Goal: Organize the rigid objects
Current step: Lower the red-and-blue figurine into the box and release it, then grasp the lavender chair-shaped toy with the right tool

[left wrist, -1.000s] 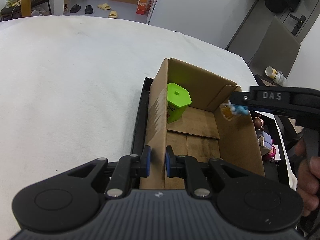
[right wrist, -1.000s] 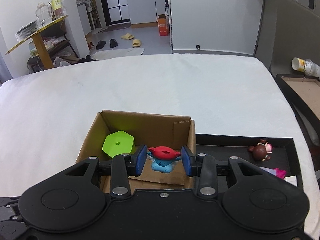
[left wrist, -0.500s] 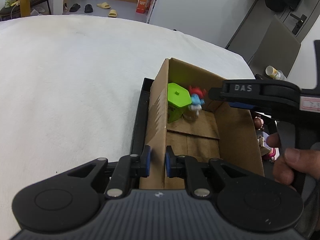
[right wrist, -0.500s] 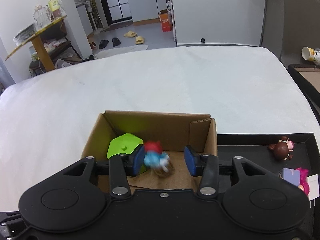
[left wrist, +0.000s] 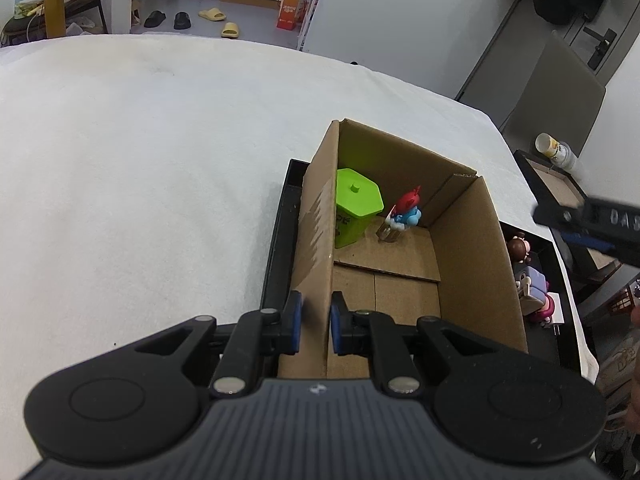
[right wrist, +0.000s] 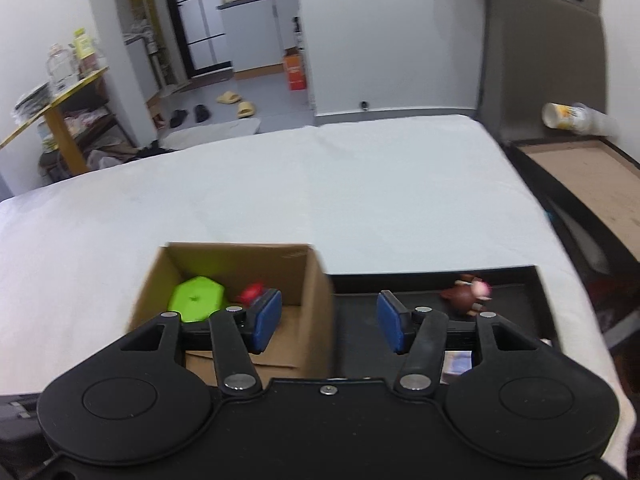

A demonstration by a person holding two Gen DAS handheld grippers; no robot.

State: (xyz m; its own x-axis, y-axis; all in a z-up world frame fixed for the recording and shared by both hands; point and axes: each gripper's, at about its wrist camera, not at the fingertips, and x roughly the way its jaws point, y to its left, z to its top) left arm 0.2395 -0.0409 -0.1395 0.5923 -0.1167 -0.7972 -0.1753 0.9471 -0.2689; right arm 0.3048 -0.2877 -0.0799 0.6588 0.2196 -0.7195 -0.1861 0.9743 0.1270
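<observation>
Left wrist view: your left gripper (left wrist: 315,322) is clamped on the cardboard box (left wrist: 472,248) wall.
Right gripper (right wrist: 329,322) jaws just opened, nothing between them; blue-red figurine (left wrist: 406,213) stands mid-frame inside, beside green container (left wrist: 356,206).

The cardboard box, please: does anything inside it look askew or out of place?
Yes. The red-and-blue figurine leans tilted beside the upright green container at the far end of the cardboard box; it is not standing straight.
</observation>
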